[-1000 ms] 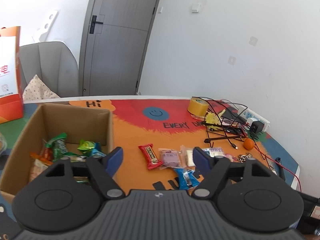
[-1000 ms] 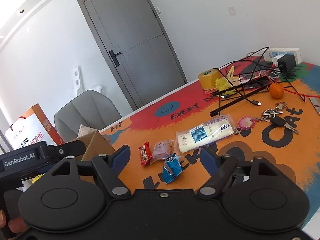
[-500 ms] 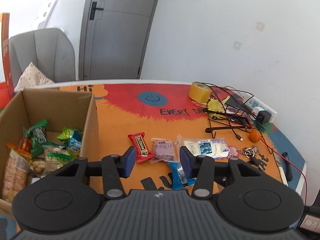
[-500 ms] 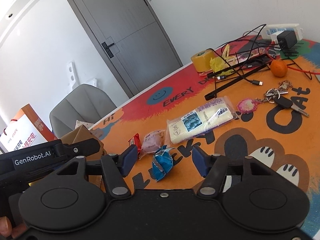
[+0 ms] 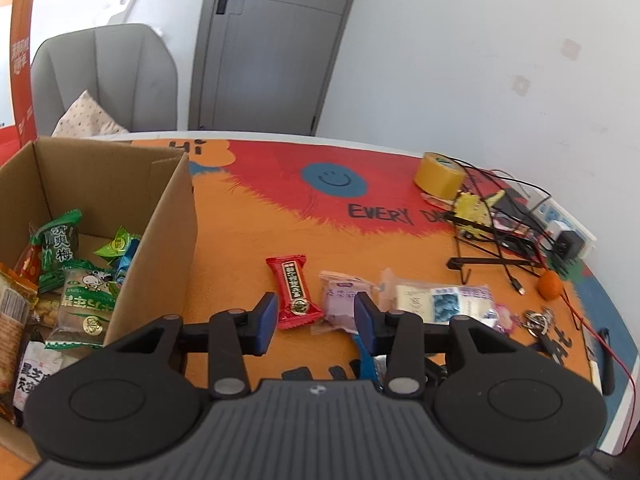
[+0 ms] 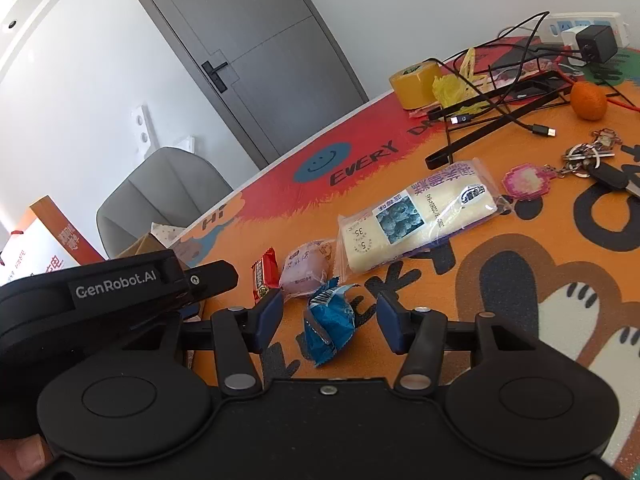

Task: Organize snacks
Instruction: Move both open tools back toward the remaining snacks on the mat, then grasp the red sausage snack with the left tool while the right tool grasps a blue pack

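Note:
An open cardboard box (image 5: 160, 240) at the left holds several wrapped snacks. On the orange mat lie a red snack bar (image 5: 295, 291), a purple packet (image 5: 343, 294) and a long white packet (image 5: 440, 300). My left gripper (image 5: 316, 316) hovers just before the red bar's near end, its jaws closing with nothing pressed between them. My right gripper (image 6: 329, 312) is closing around a crumpled blue snack (image 6: 330, 322), which lies between its fingers, and the pads are still apart from it. The left gripper's body (image 6: 120, 292) shows at the left of the right wrist view.
At the far right are a yellow tape roll (image 5: 438, 178), tangled cables on a black stand (image 5: 500, 248), a power strip (image 6: 588, 26), a small orange (image 6: 587, 100) and keys (image 6: 592, 160). A grey chair (image 5: 108, 76) and an orange bag (image 5: 18, 64) stand behind the box.
Both grippers have moved forward and down toward the snacks, and both pairs of jaws have narrowed. The blue snack now lies between the right fingers.

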Available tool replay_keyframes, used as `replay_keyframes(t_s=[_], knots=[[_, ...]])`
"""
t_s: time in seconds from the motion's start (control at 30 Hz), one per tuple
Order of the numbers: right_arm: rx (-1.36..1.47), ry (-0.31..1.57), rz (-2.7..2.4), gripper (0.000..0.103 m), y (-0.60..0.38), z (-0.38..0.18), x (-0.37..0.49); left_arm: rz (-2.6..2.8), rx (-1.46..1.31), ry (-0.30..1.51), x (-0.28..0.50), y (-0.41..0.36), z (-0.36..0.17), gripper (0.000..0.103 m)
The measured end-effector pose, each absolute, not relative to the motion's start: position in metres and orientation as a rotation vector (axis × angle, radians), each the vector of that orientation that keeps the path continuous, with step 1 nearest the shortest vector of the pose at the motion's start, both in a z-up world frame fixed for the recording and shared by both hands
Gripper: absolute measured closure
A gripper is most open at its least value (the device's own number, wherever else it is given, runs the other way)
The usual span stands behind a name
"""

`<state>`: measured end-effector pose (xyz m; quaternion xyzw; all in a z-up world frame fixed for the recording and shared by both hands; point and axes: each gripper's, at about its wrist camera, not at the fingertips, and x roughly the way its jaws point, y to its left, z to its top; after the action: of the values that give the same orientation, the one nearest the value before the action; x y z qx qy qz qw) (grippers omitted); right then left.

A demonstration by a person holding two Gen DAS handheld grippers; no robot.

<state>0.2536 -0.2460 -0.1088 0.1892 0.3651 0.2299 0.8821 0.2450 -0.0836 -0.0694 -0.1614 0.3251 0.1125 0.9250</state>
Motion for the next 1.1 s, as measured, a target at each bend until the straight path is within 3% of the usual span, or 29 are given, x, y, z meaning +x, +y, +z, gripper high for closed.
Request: replay_keyframes(t_s=[0.27,0.37,0.4,0.5,1.1], knots=[[0.369,0.794,0.502,0.054,-0.231,-0.119,0.266,0.262,-0.364,0.699,0.256,-0.074,-0.082,0.062],[0.349,0.805,0.508,0.061,-0.225,-0.125,0.270,0.272,-0.365,0.710,0.260,-0.073,-0.088,0.062],[0.334,0.797,0.505,0.069,-0.223,-0.126,0.270,0.276,-0.368,0.713,0.261,-0.072,-0.089,0.062],[0.352,0.788,0.512,0.072,-0.227,-0.128,0.271,0.282,-0.377,0.707,0.264,-0.072,-0.093,0.062],[0.471,0.736,0.442,0.073,-0.273,-0.130,0.274,0.355,-0.339,0.709,0.291,-0.077,-0.114,0.062]])
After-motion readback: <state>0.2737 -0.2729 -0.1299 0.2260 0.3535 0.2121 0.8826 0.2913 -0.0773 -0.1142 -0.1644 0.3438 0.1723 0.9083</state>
